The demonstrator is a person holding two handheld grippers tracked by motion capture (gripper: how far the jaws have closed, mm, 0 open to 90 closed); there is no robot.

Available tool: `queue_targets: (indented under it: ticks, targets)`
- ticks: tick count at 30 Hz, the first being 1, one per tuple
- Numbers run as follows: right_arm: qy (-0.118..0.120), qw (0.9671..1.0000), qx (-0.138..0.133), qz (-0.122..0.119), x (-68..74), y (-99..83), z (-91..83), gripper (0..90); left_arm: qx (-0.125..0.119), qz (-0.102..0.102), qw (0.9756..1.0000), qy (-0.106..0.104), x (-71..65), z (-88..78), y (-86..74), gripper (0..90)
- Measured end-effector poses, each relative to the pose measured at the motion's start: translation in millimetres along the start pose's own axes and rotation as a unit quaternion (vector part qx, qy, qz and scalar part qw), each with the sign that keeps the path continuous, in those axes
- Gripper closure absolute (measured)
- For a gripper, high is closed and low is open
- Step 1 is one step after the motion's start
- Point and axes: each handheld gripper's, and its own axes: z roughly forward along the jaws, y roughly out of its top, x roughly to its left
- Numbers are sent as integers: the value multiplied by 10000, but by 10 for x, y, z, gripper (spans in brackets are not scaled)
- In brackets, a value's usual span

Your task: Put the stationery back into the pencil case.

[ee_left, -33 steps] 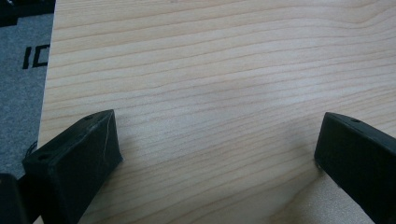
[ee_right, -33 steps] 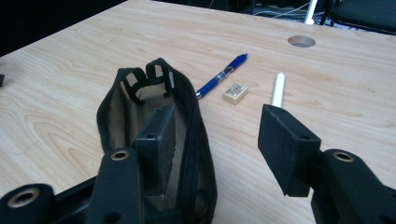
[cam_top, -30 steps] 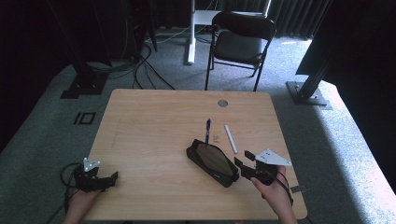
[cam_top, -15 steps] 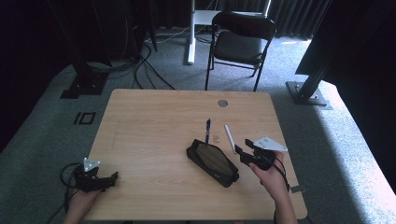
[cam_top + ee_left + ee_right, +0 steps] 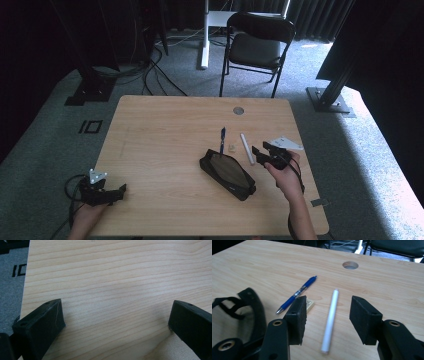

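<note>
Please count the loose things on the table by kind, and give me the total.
Blue pen: 1
White stick: 1
Small beige eraser: 1
Black open pouch: 1
Total: 4

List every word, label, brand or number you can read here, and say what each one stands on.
"IO" or "10": black marking on the grey floor left of the table; which of the two it is cannot be told.
The blue pen has a pale band on its barrel; any print there is too blurred to read.
Nothing else bears legible text.
</note>
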Motion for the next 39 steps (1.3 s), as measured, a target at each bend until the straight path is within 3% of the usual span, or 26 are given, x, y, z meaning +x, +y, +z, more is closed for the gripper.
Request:
queue_targets:
  ticks: [18,28,39]
  targets:
    - [-146,9992,332,191,-157,42,405,475,0,0,10000,0,0,0,0,4]
    - [-98,9979,557,309,-161,-27,631,475,0,-1,10000,0,0,0,0,4]
    - [-108,9962,824,258,-155,-75,777,475,0,-1,10000,0,0,0,0,4]
